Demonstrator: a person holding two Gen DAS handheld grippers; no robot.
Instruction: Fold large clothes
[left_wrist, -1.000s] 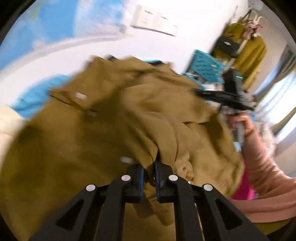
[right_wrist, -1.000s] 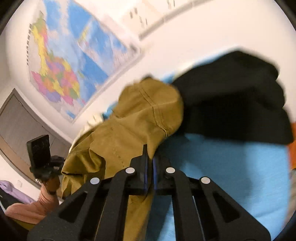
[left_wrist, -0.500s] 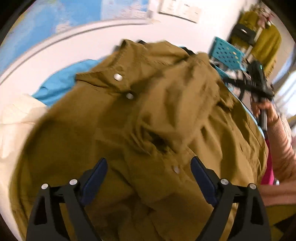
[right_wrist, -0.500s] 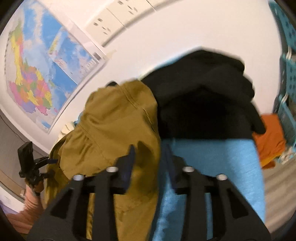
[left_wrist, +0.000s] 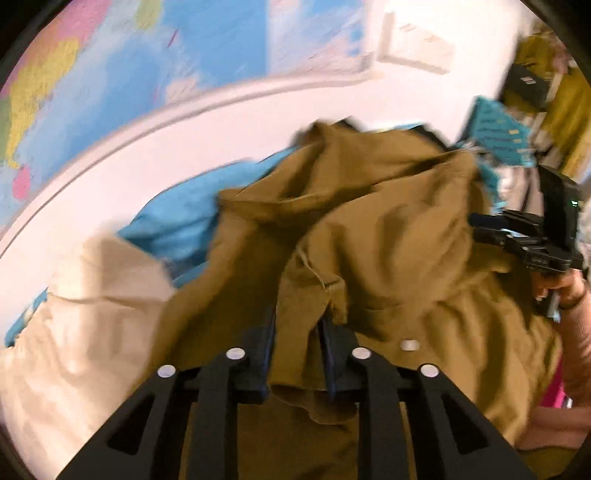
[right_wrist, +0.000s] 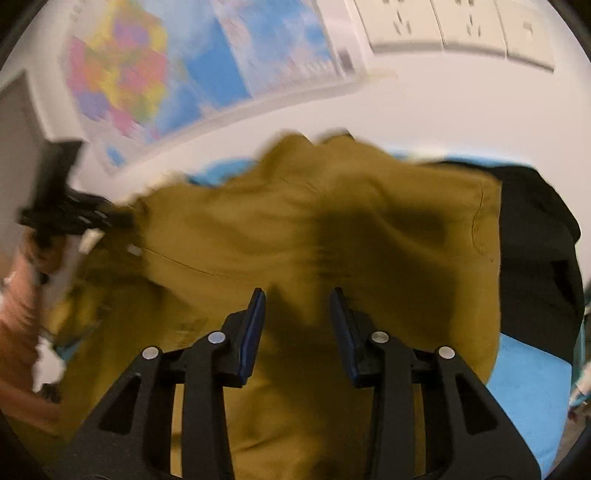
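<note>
Item: my left gripper (left_wrist: 297, 343). Half a second ago its jaws stood wide over the shirt; now they have come in on a bunched flap of the olive shirt (left_wrist: 369, 251), cloth filling the gap between the fingers. They look about closed on it, so I judge a fresh hold taken, ready to carry a new fold.

Item: my right gripper (right_wrist: 297, 317). A second ago it pinched the shirt's edge; since then it has let go, and its jaws stand apart with nothing between them, hovering just over the shirt (right_wrist: 332, 229). I judge the last fold laid and this hand free to pick its next spot.

Item: the shirt itself. It lies heaped directly ahead of both grippers, on the blue cover (right_wrist: 524, 391), rumpled, not yet a tidy rectangle.

Item: cream cloth (left_wrist: 85, 325), to the left of my left gripper, beside the shirt.

Item: black garment (right_wrist: 535, 251), to the right of my right gripper, touching the shirt's far edge.

Item: teal basket (left_wrist: 498, 133), well beyond the shirt, up and right of my left gripper. Its contents cannot be made out through the blur.

Item: wall map (right_wrist: 155, 74), farthest off, above everything.
</note>
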